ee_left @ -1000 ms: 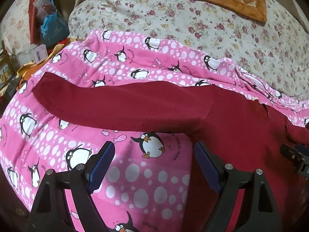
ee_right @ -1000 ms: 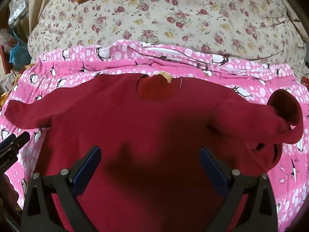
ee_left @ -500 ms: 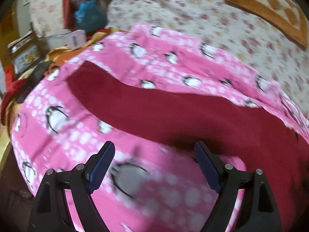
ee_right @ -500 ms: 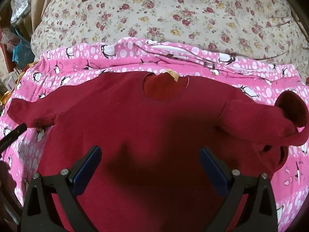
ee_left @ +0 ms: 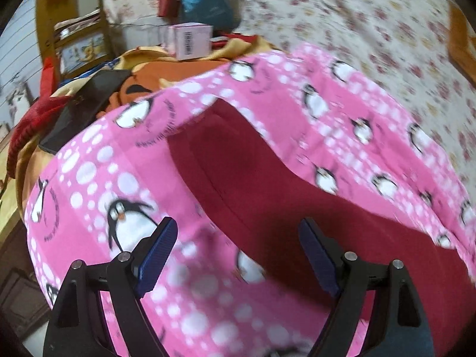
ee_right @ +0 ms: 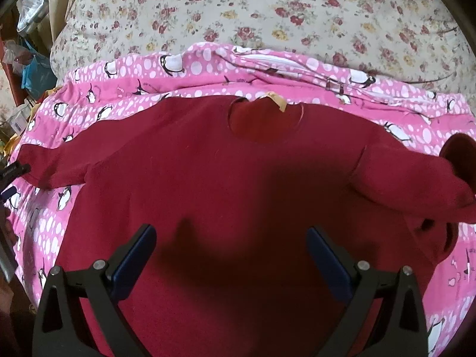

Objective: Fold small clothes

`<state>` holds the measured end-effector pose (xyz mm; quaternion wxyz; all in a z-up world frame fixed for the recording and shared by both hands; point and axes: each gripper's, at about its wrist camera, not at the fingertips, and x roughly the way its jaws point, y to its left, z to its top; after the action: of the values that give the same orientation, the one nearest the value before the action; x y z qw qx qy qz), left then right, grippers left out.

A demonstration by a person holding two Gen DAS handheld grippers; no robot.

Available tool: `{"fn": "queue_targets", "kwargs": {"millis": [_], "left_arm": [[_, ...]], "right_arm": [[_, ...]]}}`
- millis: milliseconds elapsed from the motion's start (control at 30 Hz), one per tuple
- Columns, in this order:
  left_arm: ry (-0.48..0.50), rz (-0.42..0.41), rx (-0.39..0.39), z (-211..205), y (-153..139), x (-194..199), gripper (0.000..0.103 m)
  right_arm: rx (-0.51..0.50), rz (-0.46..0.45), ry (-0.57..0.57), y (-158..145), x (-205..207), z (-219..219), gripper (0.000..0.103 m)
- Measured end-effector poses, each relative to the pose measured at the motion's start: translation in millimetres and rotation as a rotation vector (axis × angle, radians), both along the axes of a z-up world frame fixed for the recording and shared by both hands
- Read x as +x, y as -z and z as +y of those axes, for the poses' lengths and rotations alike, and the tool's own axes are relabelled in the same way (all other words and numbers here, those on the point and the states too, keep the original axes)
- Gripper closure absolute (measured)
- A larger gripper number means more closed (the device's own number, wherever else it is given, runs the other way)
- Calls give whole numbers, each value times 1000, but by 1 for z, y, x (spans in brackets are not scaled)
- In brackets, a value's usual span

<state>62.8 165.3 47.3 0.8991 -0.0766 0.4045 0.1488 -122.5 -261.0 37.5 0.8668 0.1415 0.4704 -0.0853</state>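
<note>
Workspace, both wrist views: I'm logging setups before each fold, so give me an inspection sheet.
Surface: pink penguin-print blanket over a floral bedcover.
Job's things: dark red long-sleeved top lying flat, neck opening at the far side; one sleeve stretched straight, the other sleeve bunched with its cuff turned up.
Clutter: pink barcoded box, blue plastic bag, black flat object, red knit item beside the bed.
Grippers: left gripper open, empty, near the straight sleeve; right gripper open, empty, above the top's body.
Cables: nothing seen.
Surroundings: orange quilted mat, wooden furniture.
</note>
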Motion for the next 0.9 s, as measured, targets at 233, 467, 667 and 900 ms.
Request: {"fn": "queue_targets", "kwargs": {"millis": [233,467,667,900], "left_arm": [[-51,26,52,13,14,27,38],[-66,15,98,10,21,35,44],[-33,24,24,10,19,34,103],[107,-79,-95,-23,-18,4,103]], "right_arm": [[-27,14,-15,5,5,3,1],[-41,21,-30,8,8,5,1],[-47,21,-24,8,9,3,1],[-35,8,-7,4,7,-2,1]]}}
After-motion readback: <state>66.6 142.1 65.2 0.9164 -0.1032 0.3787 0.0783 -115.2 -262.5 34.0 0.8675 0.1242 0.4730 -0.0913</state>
